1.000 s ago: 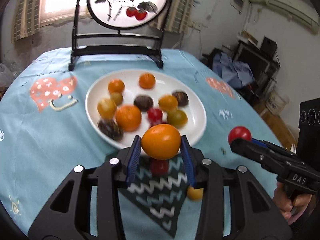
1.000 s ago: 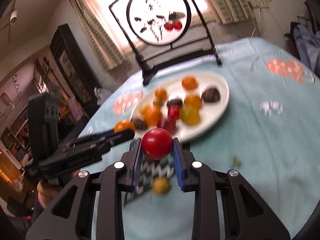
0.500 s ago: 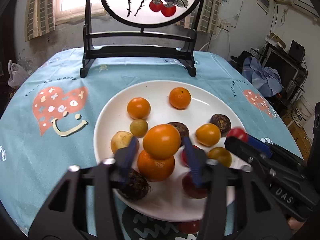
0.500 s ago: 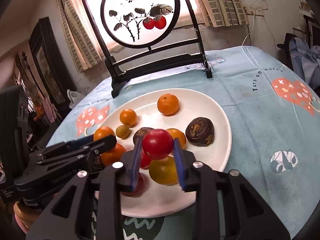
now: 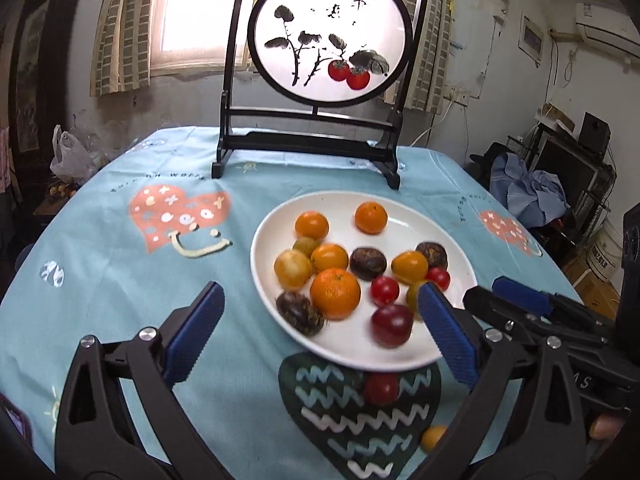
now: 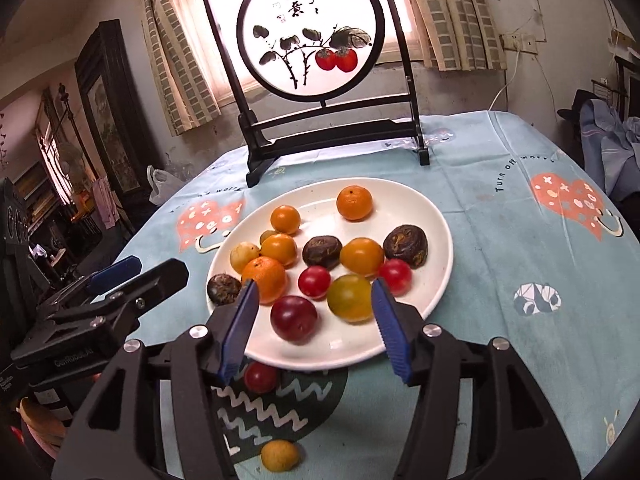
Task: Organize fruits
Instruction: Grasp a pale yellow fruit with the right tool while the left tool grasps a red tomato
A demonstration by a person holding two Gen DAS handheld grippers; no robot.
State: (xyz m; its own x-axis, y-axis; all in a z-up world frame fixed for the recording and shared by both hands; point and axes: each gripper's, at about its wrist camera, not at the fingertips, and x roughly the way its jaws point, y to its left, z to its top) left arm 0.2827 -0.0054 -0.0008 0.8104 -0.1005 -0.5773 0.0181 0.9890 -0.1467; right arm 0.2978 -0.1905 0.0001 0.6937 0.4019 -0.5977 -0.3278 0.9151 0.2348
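Below, each part is keyed to the white plate [image 6: 438,248].
Plate: round, glossy, on a turquoise printed tablecloth [image 5: 120,264].
Fruits: smooth orange, red and dark wrinkled rounds lie on the plate; a red tomato [image 6: 260,376] and a small yellow fruit [image 6: 279,455] lie off its near rim.
Left gripper [image 5: 320,332]: ribbed blue pads spread wide, empty, at the near rim.
Right gripper [image 6: 314,326]: agape, empty, over the near rim.
Right view only: the yellow fruit whole.

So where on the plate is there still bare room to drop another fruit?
Free: the white plate is bare along its right rim beyond the dark brown fruit, and at its front edge right of the dark red plum. The left and middle are crowded.
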